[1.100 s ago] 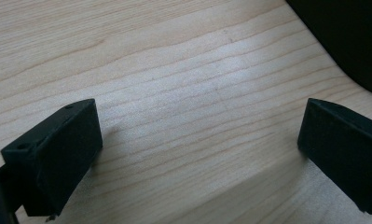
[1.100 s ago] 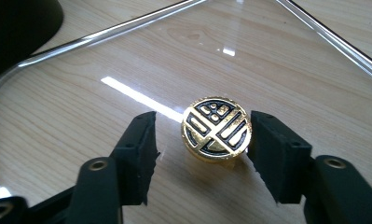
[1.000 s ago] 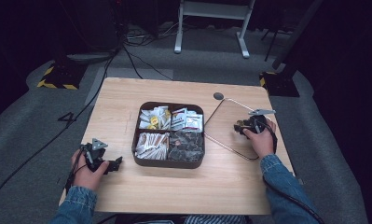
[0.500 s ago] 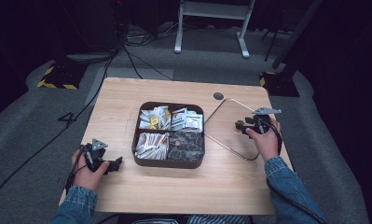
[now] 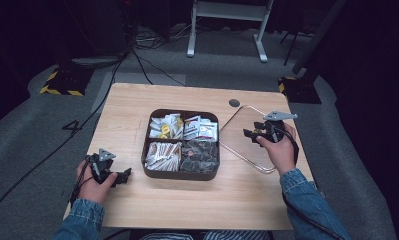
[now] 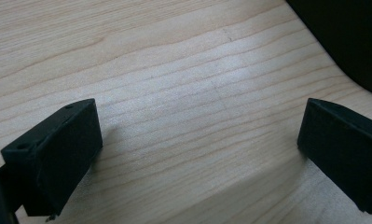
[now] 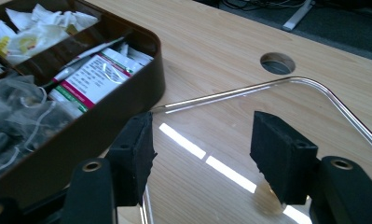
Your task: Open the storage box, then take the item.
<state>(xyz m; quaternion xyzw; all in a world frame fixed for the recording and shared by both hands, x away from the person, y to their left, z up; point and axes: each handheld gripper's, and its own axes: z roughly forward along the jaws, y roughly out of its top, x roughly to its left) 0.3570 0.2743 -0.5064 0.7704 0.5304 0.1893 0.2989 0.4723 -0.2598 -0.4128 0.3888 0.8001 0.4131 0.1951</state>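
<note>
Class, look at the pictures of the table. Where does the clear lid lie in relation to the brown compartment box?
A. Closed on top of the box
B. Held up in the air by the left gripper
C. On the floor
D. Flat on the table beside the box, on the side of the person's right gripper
D: the clear lid lies flat on the table next to the brown box, under the open right gripper.

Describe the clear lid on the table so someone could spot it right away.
On the wooden table, look right of the dark four-compartment box. The clear lid lies flat there, under the right gripper. Unlike the box, it is see-through, marked mainly by its shiny rounded rim.
</note>
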